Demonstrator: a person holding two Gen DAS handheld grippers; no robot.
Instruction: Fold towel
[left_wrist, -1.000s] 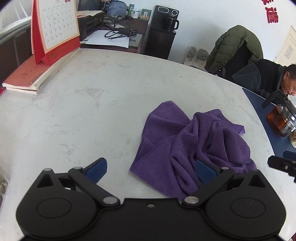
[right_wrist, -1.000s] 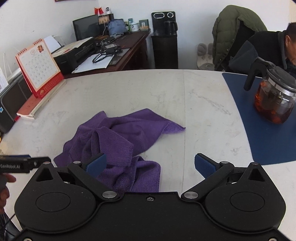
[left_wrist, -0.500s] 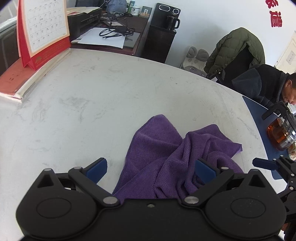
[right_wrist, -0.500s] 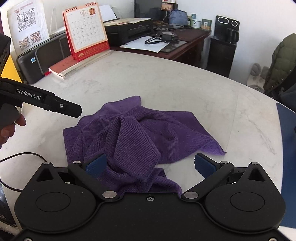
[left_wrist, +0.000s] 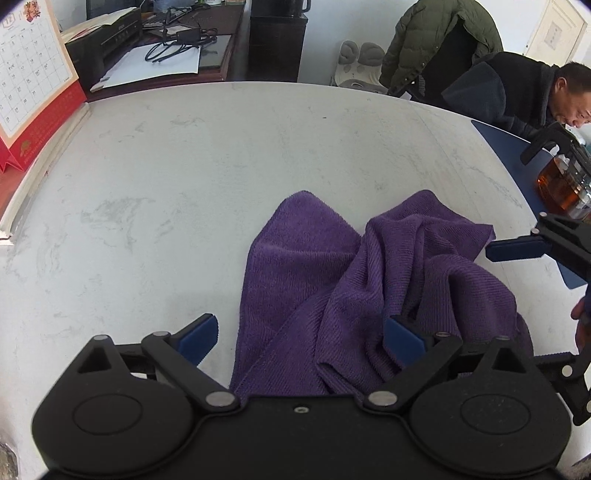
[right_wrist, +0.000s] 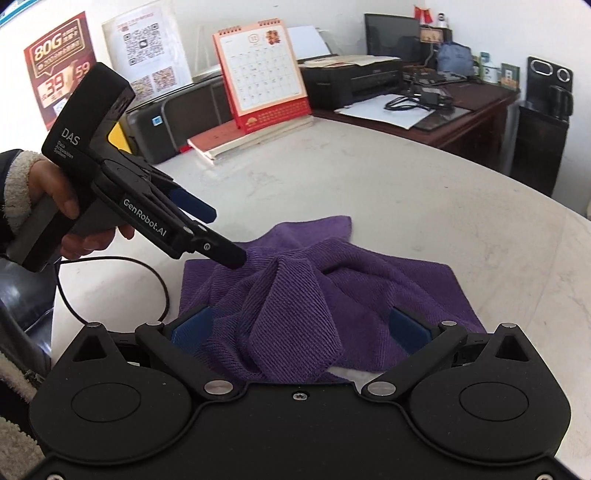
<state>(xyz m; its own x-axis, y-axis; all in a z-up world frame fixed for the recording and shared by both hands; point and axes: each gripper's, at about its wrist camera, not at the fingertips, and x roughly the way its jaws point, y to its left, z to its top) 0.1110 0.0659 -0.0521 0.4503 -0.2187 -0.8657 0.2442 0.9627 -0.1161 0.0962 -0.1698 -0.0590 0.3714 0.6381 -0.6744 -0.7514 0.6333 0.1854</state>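
On the surface: inventory, largest to smallest.
Surface (left_wrist: 184, 166): pale, marbled, round-edged; carries everything listed.
Towel (left_wrist: 388, 280): purple, ribbed cloth, lying crumpled near the middle of the surface, not folded flat; one flap (right_wrist: 291, 317) stands up in a ridge, one corner (left_wrist: 301, 197) lies flat on the far side.
Handling (judged): light, soft, limp; will sag and drag; not slippery, not fragile. Best taken by pinching a free corner or hem edge, one per tool, then pulled taut.
Left tool (left_wrist: 299, 336): fingers spread wide, over the towel's near edge; pinching nothing.
Right tool (right_wrist: 299, 328): fingers spread wide, straddling the raised flap; pinching nothing.
Calendar (right_wrist: 262, 74): red-based, at the far rim, well apart.
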